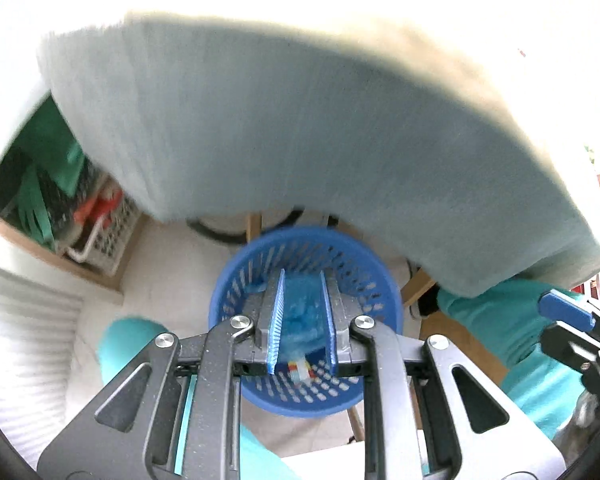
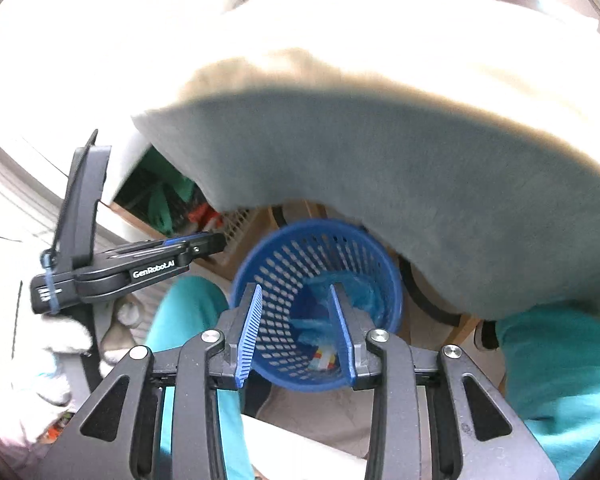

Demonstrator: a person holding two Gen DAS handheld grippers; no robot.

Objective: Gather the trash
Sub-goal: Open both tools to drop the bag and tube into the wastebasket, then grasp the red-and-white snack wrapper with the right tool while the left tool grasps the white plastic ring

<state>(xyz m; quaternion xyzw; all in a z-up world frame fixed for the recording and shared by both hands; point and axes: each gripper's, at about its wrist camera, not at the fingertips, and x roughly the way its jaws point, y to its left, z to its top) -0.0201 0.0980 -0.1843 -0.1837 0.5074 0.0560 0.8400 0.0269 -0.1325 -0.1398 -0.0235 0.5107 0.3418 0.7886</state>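
**Both grippers poised over the bin, nothing in either**

Blue ribbed pads of the left gripper (image 1: 300,320) stood parted with nothing between them; crumpled blue plastic trash (image 1: 302,318) showed through the gap but lay down inside the blue basket (image 1: 376,280), directly below and ahead of the fingers. A small red-and-white scrap (image 1: 300,371) rested on the basket floor beside it.

The right gripper (image 2: 298,334) was likewise spread wide and empty, aimed into the same basket (image 2: 392,280) from its near rim. Neither gripper looked clearly nearer the opening.

The basket stood upright on a pale floor, partly under the hanging edge of a pale cloth (image 1: 300,120) draped over the desk, whose wooden legs (image 1: 418,286) showed behind. A shelf unit (image 1: 60,200) holding a white crate sat well to the left. Motion blur softened finer detail.

Judgement: deposit appeared complete; further trash was not visible.
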